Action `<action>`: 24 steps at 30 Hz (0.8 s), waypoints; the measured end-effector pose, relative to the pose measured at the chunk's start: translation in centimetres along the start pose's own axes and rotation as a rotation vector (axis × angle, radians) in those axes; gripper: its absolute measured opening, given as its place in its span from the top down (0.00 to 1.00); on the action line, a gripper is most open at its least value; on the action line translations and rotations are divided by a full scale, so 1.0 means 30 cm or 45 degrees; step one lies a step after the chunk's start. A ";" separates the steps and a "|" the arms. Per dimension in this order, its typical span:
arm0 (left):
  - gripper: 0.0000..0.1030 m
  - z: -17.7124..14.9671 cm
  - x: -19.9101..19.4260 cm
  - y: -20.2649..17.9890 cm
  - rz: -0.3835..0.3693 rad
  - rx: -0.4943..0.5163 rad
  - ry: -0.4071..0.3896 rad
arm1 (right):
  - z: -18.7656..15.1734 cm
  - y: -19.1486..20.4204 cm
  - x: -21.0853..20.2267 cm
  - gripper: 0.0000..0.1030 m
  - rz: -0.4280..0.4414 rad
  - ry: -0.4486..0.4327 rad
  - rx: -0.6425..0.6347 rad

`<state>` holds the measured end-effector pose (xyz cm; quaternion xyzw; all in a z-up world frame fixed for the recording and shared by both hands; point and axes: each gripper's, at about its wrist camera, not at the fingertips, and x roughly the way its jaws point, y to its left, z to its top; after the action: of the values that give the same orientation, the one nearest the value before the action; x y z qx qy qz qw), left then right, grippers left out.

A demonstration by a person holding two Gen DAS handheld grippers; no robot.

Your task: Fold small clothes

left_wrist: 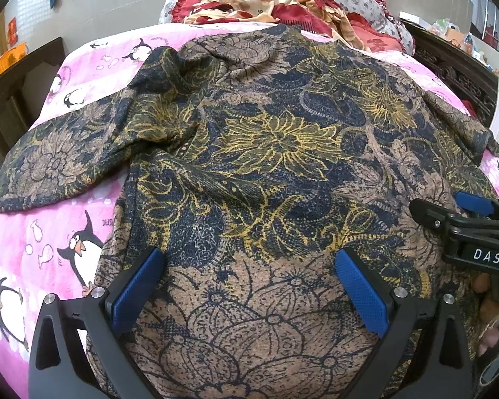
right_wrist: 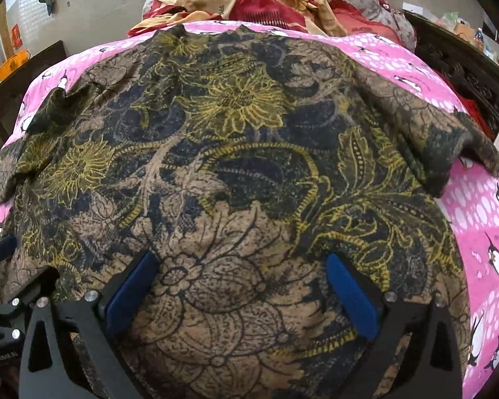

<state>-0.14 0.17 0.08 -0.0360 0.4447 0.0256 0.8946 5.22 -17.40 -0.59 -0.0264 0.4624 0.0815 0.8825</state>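
Shirt [left_wrist: 266, 139]: one floral knit top, navy, tan and yellow, spread flat on a pink penguin bedsheet [left_wrist: 33, 249], hem nearest the cameras, neckline toward the far pile of bedding [left_wrist: 269, 3]. Sleeves: both lie out to the sides, the left one [left_wrist: 50, 163] stretched across the sheet, the right one [right_wrist: 449, 146] draped toward the bed's edge; neither is turned in. Folds: none visible in the body, only slight rumpling near the collar. Left gripper [left_wrist: 249, 286]: poised over the hem area, blue pads [left_wrist: 136, 292] well apart, nothing between them. Right gripper [right_wrist: 239, 289]: likewise above the lower body of the garment, jaws spread, empty; it shows at the right edge of the left view, with part of a hand [left_wrist: 492, 316] behind it. Progress, as judged: laying-out appears done; all folding remains, probably sleeves inward first, then the body doubled from hem to collar.
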 end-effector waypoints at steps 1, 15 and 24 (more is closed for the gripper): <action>0.14 0.002 0.002 -0.001 0.004 0.003 0.003 | 0.002 -0.001 -0.001 0.00 -0.001 0.013 -0.002; 0.14 -0.013 -0.011 0.014 0.012 0.006 -0.015 | 0.007 -0.005 0.019 0.00 0.048 -0.019 -0.021; 0.14 -0.016 -0.025 0.011 0.027 0.008 -0.011 | 0.006 -0.018 0.011 0.00 0.072 -0.018 -0.011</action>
<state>-0.99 0.45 0.38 -0.0284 0.4413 0.0340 0.8963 5.63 -17.87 -0.77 -0.0166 0.4563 0.1086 0.8830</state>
